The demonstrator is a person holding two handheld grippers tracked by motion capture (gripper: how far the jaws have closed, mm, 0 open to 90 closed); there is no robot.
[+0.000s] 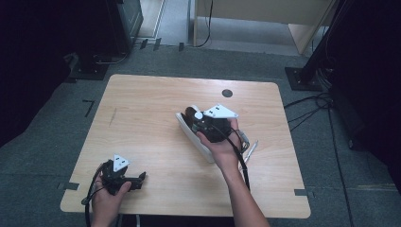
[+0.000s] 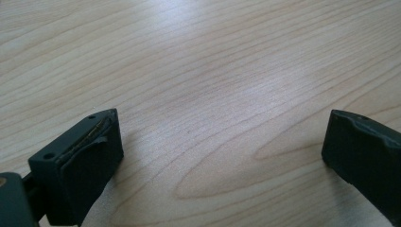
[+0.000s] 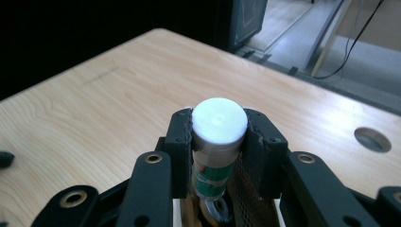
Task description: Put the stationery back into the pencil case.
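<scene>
My right gripper (image 3: pixel 218 137) is shut on a small upright tube (image 3: pixel 218 123) with a white round cap and a green and red label. In the high view this right gripper (image 1: pixel 197 117) hangs over a white open case (image 1: pixel 191 136) lying near the table's middle. The tube's lower end reaches into the case, beside black mesh (image 3: pixel 246 198) and a round item (image 3: pixel 215 210). My left gripper (image 1: pixel 141 179) rests near the front left corner. In its own view the left gripper (image 2: pixel 222 142) stands open, with bare wood between the jaws.
The light wooden table (image 1: pixel 151 104) has a round cable hole (image 1: pixel 227 93) at the back right. A thin pen-like object (image 1: pixel 250 150) lies just right of my right wrist. Dark stands and cables surround the table on the floor.
</scene>
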